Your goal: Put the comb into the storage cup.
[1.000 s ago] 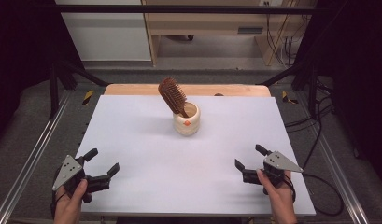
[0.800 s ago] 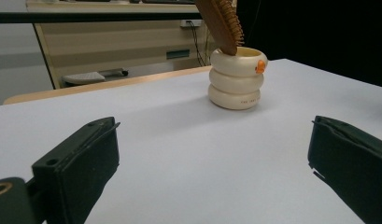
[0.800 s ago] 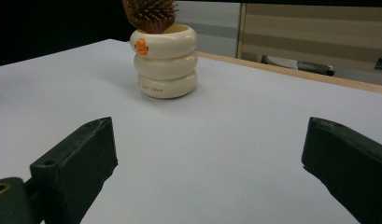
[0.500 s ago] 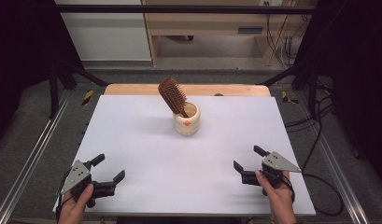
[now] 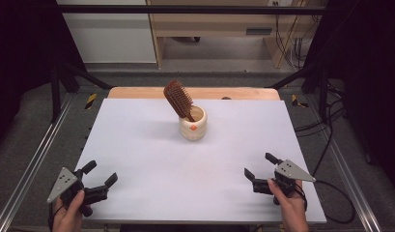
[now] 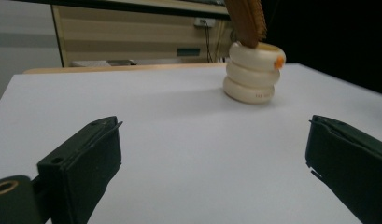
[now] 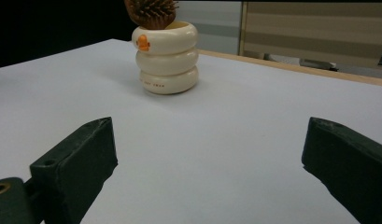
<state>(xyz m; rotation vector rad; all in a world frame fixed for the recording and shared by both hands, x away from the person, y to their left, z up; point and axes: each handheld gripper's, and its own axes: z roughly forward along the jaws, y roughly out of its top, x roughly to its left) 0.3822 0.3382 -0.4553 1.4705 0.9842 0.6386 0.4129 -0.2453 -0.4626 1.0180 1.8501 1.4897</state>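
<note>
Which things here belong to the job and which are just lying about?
Job:
- brush, standing tilted in the cup
- cup, cream, ribbed, on the white table
- left gripper and right gripper, both open and apart from the cup

Lying about:
- cables on the floor at the right
- wooden bench behind the table
</note>
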